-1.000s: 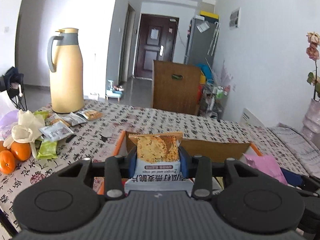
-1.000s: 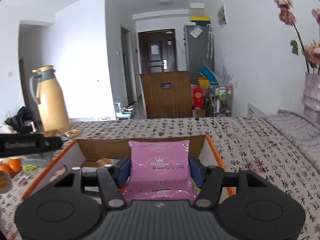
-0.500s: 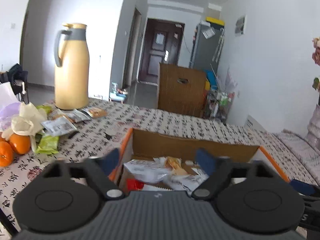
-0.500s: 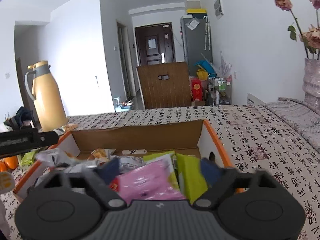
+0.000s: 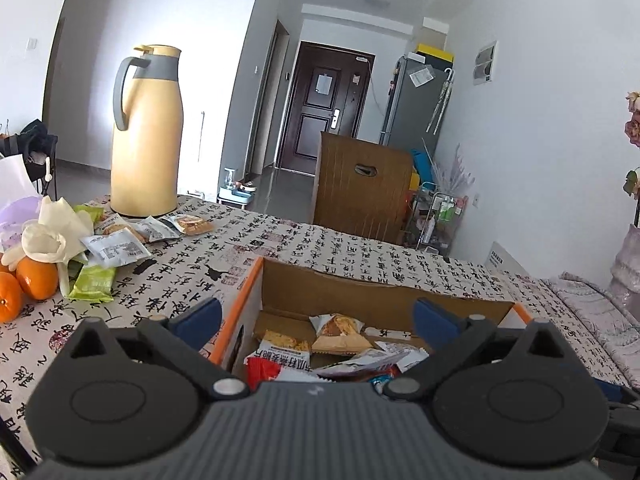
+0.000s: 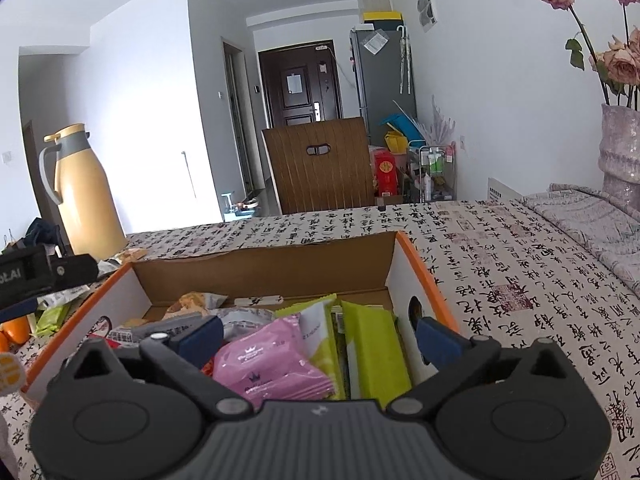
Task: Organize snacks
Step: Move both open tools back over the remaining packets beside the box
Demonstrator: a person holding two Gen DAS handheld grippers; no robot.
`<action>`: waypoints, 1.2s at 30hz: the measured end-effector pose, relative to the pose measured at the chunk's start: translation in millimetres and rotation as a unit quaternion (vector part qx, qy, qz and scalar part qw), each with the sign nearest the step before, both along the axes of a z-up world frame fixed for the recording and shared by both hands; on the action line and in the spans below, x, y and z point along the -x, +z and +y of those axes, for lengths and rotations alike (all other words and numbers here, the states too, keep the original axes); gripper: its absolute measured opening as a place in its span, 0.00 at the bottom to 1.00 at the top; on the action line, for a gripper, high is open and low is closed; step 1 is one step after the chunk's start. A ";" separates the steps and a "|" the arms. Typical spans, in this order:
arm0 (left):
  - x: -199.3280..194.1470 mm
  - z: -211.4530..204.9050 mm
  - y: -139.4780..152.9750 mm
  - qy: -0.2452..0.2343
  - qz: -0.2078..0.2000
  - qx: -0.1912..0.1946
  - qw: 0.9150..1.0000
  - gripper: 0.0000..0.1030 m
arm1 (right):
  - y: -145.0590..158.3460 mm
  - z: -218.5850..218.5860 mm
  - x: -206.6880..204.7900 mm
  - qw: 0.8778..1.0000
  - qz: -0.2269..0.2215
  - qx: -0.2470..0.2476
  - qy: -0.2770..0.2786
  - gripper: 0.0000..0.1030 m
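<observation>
Both the left gripper (image 5: 316,312) and the right gripper (image 6: 318,332) hang with jaws spread wide and empty over the orange-edged cardboard box (image 6: 264,270) on the cloth-covered bench (image 6: 500,264). Inside lie crinkly foil snack packets (image 5: 340,334), a glossy pink pouch (image 6: 272,364) and flat lime-green packs (image 6: 376,348)

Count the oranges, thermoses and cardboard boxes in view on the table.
Oranges: 2
Thermos: 1
Box: 1
Total: 4
</observation>
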State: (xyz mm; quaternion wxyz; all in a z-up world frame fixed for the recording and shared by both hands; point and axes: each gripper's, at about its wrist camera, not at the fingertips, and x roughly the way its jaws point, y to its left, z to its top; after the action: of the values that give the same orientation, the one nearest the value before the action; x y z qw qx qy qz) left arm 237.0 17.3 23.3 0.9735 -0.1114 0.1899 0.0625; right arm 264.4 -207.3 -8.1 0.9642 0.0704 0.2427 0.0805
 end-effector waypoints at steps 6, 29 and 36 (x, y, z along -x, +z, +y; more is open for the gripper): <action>16.7 -6.1 21.6 0.003 -0.019 -0.005 1.000 1.00 | 17.8 -1.6 13.1 1.000 -0.019 0.000 0.003 1.00; 117.3 20.8 7.4 -0.013 0.031 -0.010 0.999 1.00 | 19.7 1.1 128.2 0.999 -0.007 0.013 0.051 1.00; 147.7 33.1 -19.7 -0.019 0.072 -0.015 0.997 1.00 | -2.6 28.3 151.5 0.994 0.036 0.028 0.099 1.00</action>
State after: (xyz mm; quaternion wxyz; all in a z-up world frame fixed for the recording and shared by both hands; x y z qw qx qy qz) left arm 89.2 50.4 3.6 0.9599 -0.0886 0.2606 0.0541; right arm 112.9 -179.0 -10.7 0.9438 0.0217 0.2849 0.1664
